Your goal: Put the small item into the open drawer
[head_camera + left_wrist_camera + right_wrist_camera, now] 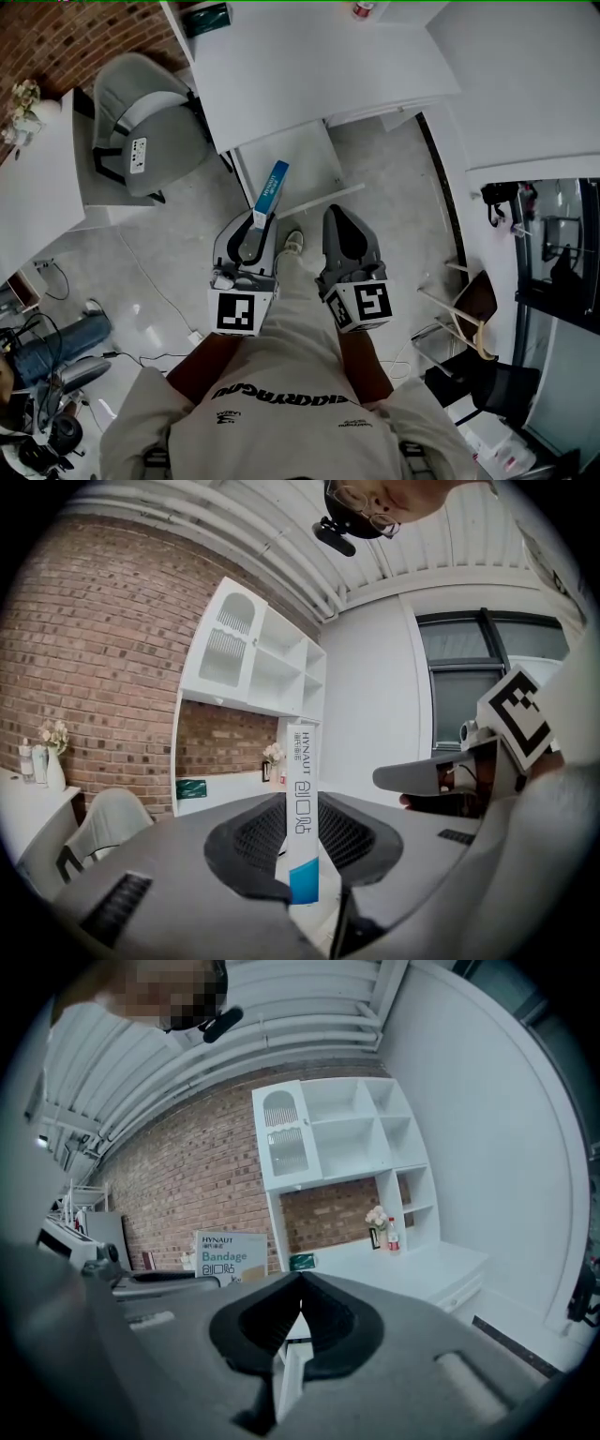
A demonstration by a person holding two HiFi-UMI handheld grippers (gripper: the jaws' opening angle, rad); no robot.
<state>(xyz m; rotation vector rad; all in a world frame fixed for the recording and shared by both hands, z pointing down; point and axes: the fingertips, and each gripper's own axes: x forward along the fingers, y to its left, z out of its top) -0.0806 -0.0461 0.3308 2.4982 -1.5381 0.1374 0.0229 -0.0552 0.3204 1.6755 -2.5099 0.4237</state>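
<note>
The left gripper [263, 225] is pointing forward, clamping a thin, flat, white-and-blue box [272, 190], while the right gripper [339, 217] is keeping its jaws together, empty.

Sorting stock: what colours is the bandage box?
Bandage box white with blue end; left gripper view.

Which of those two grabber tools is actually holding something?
The left gripper: its jaws clamp a slim white-and-blue bandage box. The right gripper has its jaws closed tip to tip on nothing.

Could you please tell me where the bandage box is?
The bandage box is clamped in the left claw, left of centre in the head view, before the open drawer.
</note>
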